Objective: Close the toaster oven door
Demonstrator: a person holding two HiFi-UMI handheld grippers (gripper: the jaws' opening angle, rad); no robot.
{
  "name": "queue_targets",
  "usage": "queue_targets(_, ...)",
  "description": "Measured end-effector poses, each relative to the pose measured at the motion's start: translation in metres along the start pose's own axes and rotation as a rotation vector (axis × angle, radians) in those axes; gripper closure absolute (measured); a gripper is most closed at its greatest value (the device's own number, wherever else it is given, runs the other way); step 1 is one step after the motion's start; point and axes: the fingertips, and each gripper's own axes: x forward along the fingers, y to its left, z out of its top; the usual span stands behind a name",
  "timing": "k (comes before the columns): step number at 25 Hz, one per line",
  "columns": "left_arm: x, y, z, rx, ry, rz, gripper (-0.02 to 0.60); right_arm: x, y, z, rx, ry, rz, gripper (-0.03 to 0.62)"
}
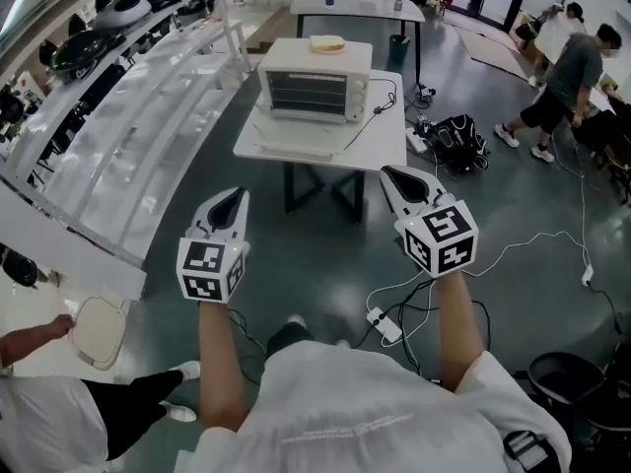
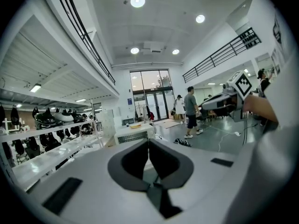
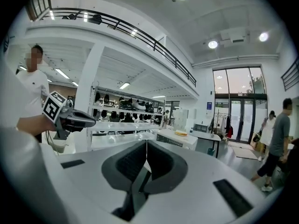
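Observation:
A white toaster oven (image 1: 311, 82) stands on a small white table (image 1: 385, 141) some way ahead of me. Its front faces me, and the door (image 1: 296, 126) seems to lie folded down in front of it. A slice of bread (image 1: 327, 42) rests on top. My left gripper (image 1: 237, 195) and right gripper (image 1: 390, 172) are held up in the air well short of the table, both shut and empty. The oven (image 2: 133, 133) shows small beyond the shut left gripper (image 2: 148, 141), and the oven (image 3: 177, 139) also sits beyond the shut right gripper (image 3: 146, 143).
Long white shelves (image 1: 148, 116) run along the left. A black bag (image 1: 455, 131) lies right of the table, and a power strip (image 1: 385, 325) with cables lies on the floor near my feet. A person (image 1: 572, 77) stands far right; another table (image 1: 360, 8) is behind.

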Motion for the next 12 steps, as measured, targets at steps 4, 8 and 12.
queue_targets(4,0.032,0.016,0.003,0.005,-0.012,0.001,0.561,0.029,-0.02,0.001,-0.002,-0.007,-0.01,0.579)
queue_targets(8,0.076,0.047,-0.003,-0.005,-0.02,-0.008,0.561,0.075,-0.037,0.001,-0.013,0.001,-0.024,0.579)
queue_targets(12,0.132,0.098,-0.009,-0.024,-0.03,-0.024,0.561,0.136,-0.058,0.008,-0.027,0.013,-0.057,0.579)
